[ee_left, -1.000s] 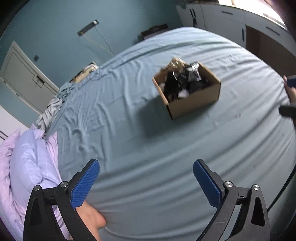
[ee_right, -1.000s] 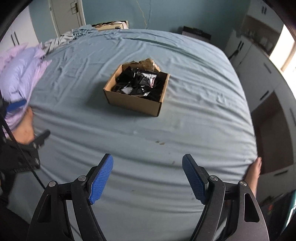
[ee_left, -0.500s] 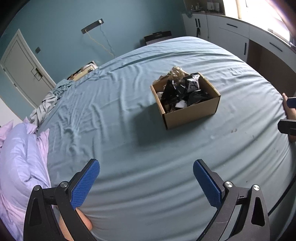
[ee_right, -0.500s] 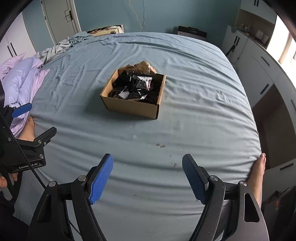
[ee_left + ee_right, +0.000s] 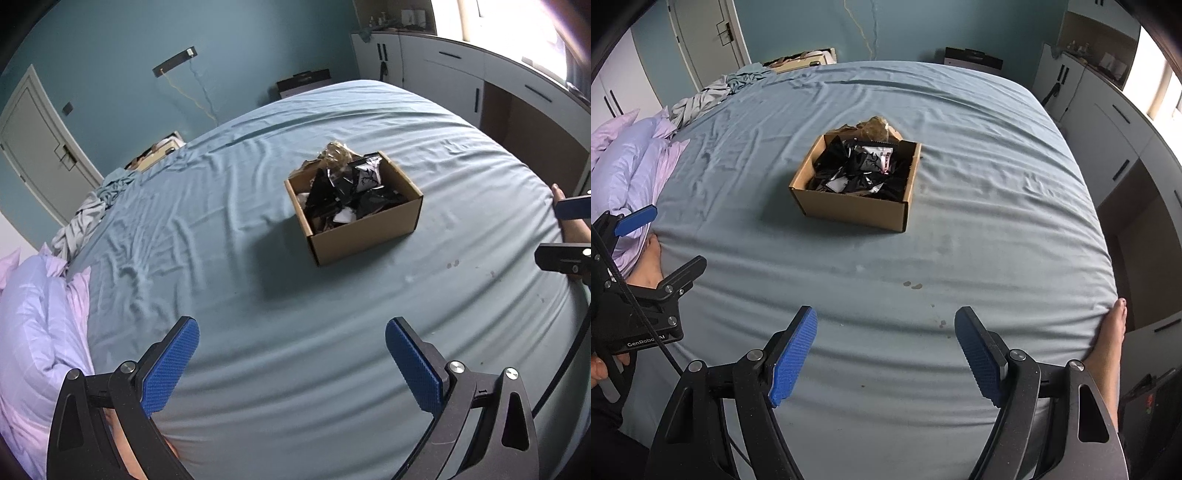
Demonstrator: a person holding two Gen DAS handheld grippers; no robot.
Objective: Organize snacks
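Left gripper, right gripper tilted down over bed — jaws wide, empty.

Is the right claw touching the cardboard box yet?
Apart. The right wrist view shows the right claw open over bare blue bedsheet, with a wide stretch of sheet between its pads and the cardboard box of snack packets.

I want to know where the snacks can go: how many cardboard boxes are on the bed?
1. The single open cardboard box sits near the middle of the blue bedsheet, filled with black snack packets. Nothing else box-like shows on the bed in either view.
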